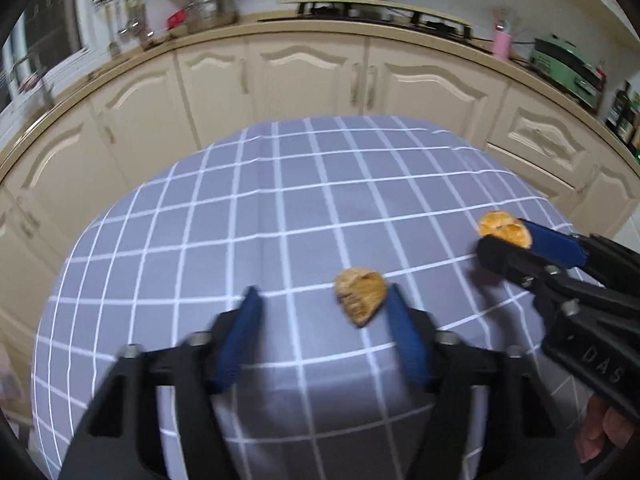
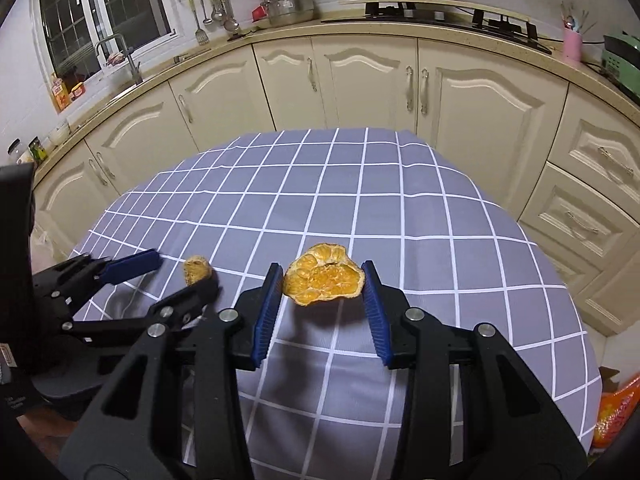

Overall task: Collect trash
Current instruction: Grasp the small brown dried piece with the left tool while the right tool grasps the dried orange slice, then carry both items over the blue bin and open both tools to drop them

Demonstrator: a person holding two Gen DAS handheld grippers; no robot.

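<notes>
Evidently dealing with light, dry, brittle scraps: a big peel [image 2: 323, 276] and a small peel [image 1: 361, 295], both likely crumbling under hard pinching, so best taken across the rim. Right tongs [image 2: 323, 300] clamping the big peel, lifted just off the checked surface [image 2: 360, 184]. Left tongs [image 1: 320, 334] standing half apart, gripping nothing, right pad only touching the small peel lying there.

Checked tablecloth [image 2: 400, 208], cream cabinets [image 2: 360, 80], steel pot [image 2: 290, 4], pink cup [image 2: 573, 44].
</notes>
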